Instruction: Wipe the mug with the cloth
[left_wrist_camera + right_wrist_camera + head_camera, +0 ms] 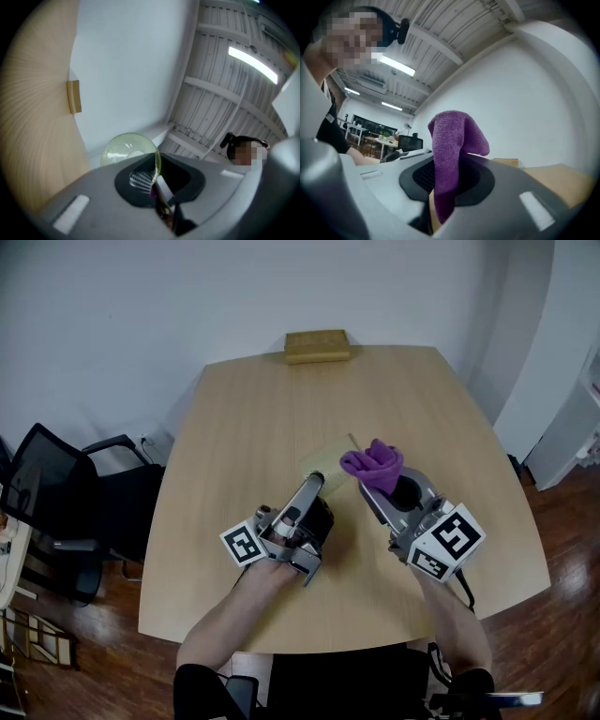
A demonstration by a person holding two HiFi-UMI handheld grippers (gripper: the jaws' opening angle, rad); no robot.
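The fingers of your left gripper [314, 486] stand narrow and are closed on the wall of the mug [324, 463], a pale green glass one. In the left gripper view its round base faces the camera, so you hold it tipped and lifted off the bench [262, 409]. The fingers of your right gripper [382, 487] are pressed together on the purple cloth [372, 464], and a folded bunch of it stands out past the tips.

In the head view the cloth is at 3 o'clock from the mug and just beside it. I cannot tell if the 2 are touching. The left gripper view shows only a small purple spot through the gap between the fingers.

So I judge that both pick-ups are done: the mug is in 1 gripper, the cloth in the other, and they are brought together above the middle of the bench. The wiping itself is what remains, or it is only at its start. No view shows which part of the glass is already wiped. After that, both things must go down on the bench. The wooden box [317, 345] at 12 o'clock, at the far edge, is well apart and plays no part.
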